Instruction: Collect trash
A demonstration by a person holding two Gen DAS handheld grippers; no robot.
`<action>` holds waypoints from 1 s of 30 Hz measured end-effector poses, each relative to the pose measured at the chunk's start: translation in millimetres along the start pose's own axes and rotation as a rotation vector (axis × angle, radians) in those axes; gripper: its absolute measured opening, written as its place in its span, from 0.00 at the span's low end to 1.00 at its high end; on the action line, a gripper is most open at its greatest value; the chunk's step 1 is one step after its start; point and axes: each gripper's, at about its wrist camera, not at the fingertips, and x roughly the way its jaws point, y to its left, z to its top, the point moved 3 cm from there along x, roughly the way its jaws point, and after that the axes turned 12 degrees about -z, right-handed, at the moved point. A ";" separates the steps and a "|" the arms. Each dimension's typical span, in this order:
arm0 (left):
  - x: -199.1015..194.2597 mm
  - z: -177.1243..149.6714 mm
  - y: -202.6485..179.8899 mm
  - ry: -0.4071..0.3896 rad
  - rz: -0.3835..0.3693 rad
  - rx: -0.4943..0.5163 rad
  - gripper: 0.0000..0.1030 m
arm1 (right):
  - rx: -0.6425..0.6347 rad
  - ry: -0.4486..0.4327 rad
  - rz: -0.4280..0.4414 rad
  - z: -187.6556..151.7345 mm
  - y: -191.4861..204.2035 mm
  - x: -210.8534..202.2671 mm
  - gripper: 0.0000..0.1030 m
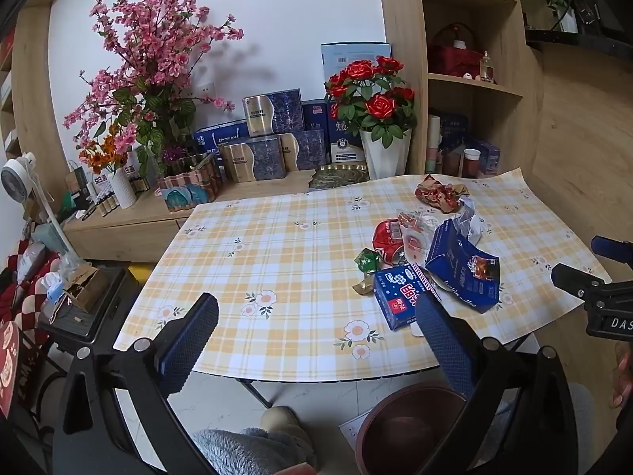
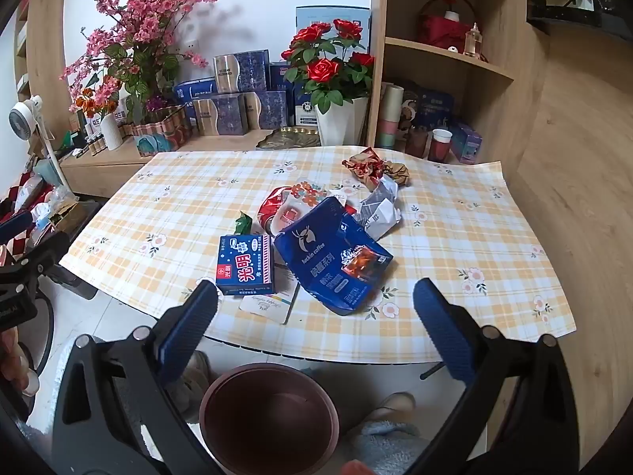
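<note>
Bare checked cloth is lying open across the left half of the table (image 1: 257,245), giving a tool free passage there. The trash heap (image 2: 324,237) is crowding the middle and right. Boxes (image 2: 237,91) and the rose pot (image 2: 340,118) are walling off the far edge. A brown bin (image 2: 269,415) is standing on the floor below the near edge.

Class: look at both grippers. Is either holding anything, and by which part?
Nothing is held. The left gripper and right gripper both stand open and empty above the table's near edge.
</note>
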 end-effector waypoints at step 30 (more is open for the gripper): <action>-0.2 0.1 -0.2 -0.005 0.001 0.001 0.95 | -0.006 -0.004 -0.007 -0.7 -0.5 -1.2 0.95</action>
